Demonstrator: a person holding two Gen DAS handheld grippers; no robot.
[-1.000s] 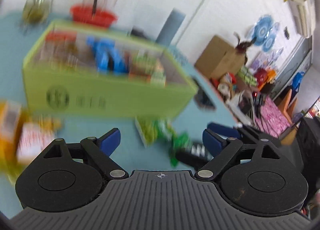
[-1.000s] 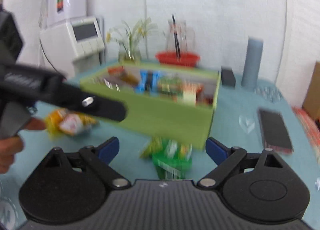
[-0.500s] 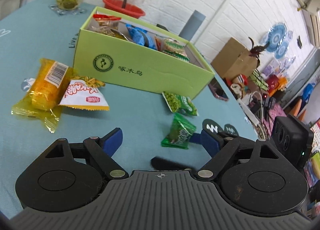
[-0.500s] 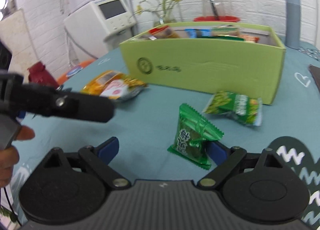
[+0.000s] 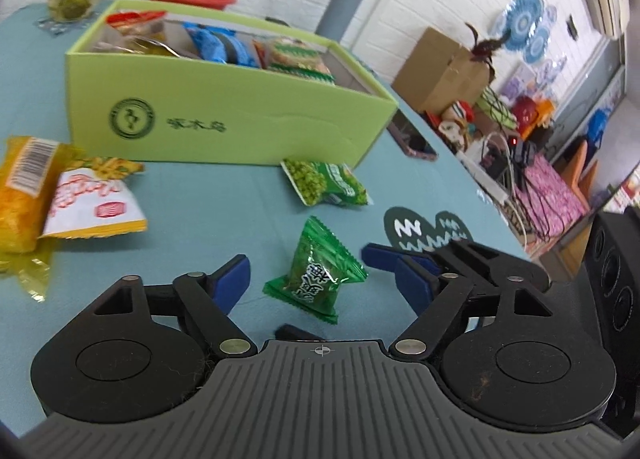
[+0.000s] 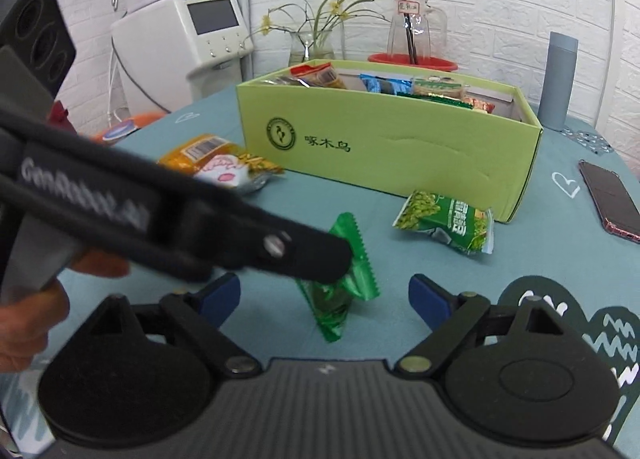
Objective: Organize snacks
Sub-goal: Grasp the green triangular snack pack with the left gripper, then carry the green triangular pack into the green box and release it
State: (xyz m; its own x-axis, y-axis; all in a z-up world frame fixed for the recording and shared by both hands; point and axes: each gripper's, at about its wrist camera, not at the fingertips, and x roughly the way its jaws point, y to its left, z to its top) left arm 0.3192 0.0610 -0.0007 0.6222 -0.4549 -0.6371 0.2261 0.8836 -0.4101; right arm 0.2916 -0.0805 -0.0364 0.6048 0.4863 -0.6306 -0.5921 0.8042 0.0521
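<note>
While the small green packet (image 5: 316, 279) lies on the teal tablecloth (image 5: 208, 199) at the near edge, both your claws sit around it and neither has it. Your left gripper (image 5: 320, 279) has just been closing, yet its blue pads (image 5: 232, 277) stand clear of the wrapper on either side, so it is released. Your right gripper (image 6: 324, 295) has also just been closing; the packet (image 6: 340, 291) stands between its fingers, and one finger of the left tool crosses in front of it, but the right pads are apart from the foil too.

Just beyond, a green pea packet (image 5: 326, 181) lies near the right front corner of the lime-green box (image 5: 224, 115). Well to the left, a white-and-red packet (image 5: 92, 203) rests partly on an orange packet (image 5: 22, 195).

Several snacks already stand inside the box, among them a blue one (image 5: 216, 45) and a green-edged one (image 5: 296, 57), so I judge the sorting well under way. Four packets are left on the cloth. Two claws on one wrapper looks crowded; you probably need only one to lift it.

A phone (image 6: 610, 199) lies far right, and a grey flask (image 6: 558, 79) stands behind the box.
</note>
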